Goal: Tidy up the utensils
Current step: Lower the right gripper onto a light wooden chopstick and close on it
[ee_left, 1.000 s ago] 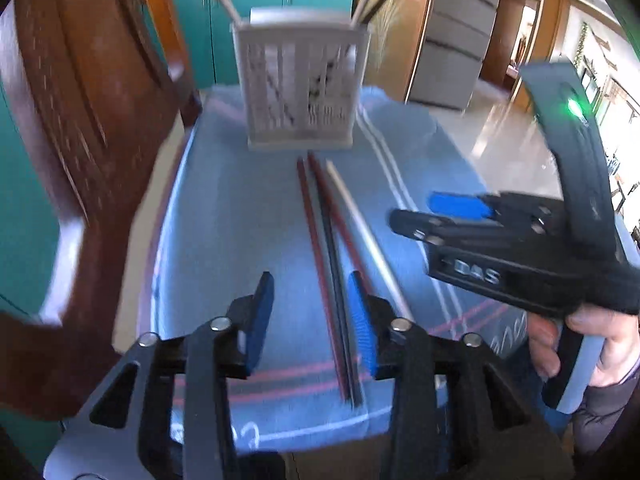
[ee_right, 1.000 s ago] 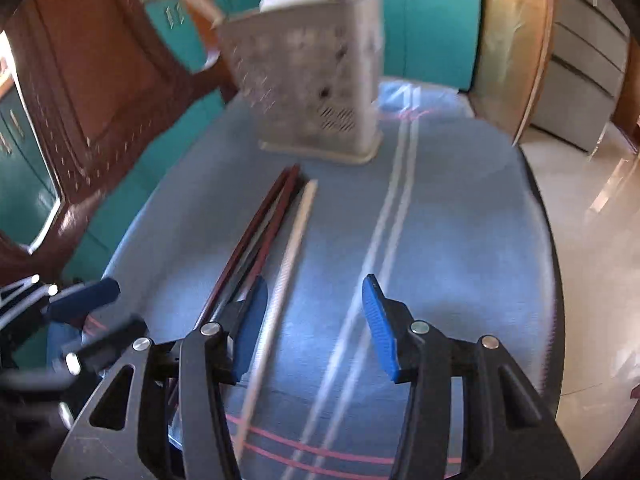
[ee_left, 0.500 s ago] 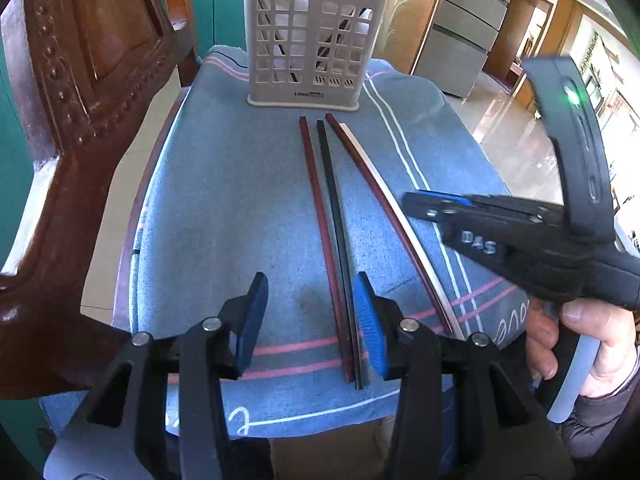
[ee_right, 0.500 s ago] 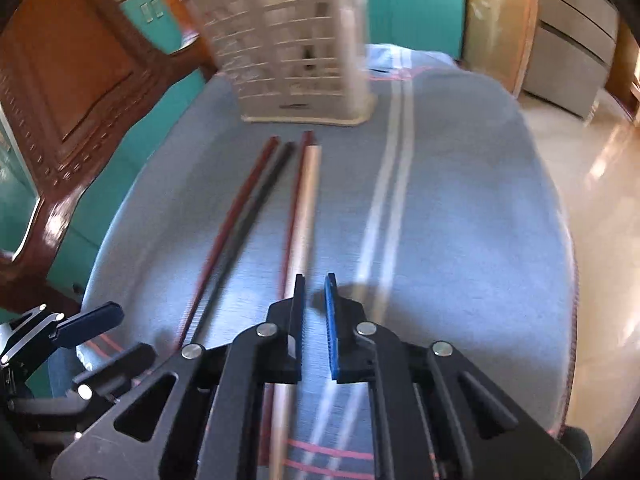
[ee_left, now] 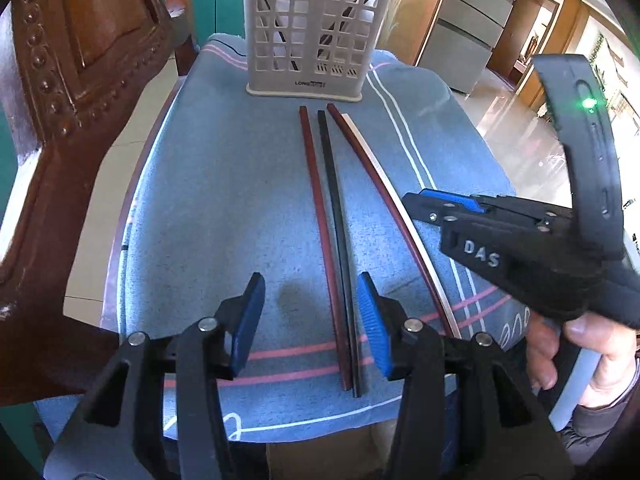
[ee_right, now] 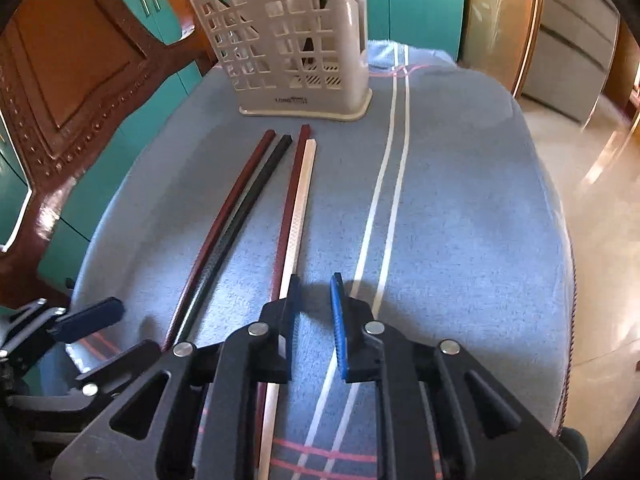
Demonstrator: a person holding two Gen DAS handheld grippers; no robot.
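Note:
Several chopsticks lie side by side on a blue cloth (ee_left: 208,200): a dark red one (ee_left: 318,216), a black one (ee_left: 335,208), another dark red one (ee_right: 289,200) and a cream one (ee_right: 301,200). A beige perforated utensil holder (ee_left: 312,28) stands upright at the far end, with utensils inside; it also shows in the right wrist view (ee_right: 292,36). My left gripper (ee_left: 310,316) is open and empty, its jaws astride the near ends of the red and black pair. My right gripper (ee_right: 314,312) is partly open and empty, just right of the cream chopstick.
A carved brown wooden chair back (ee_left: 60,92) rises along the left edge of the cloth. Teal cabinets (ee_right: 420,0) stand behind. The cloth drops off to a shiny floor (ee_right: 592,168) on the right.
Both grippers have drawn back from the holder. The right gripper closed to a narrow gap half a second ago and has now opened slightly. The left gripper stays open.

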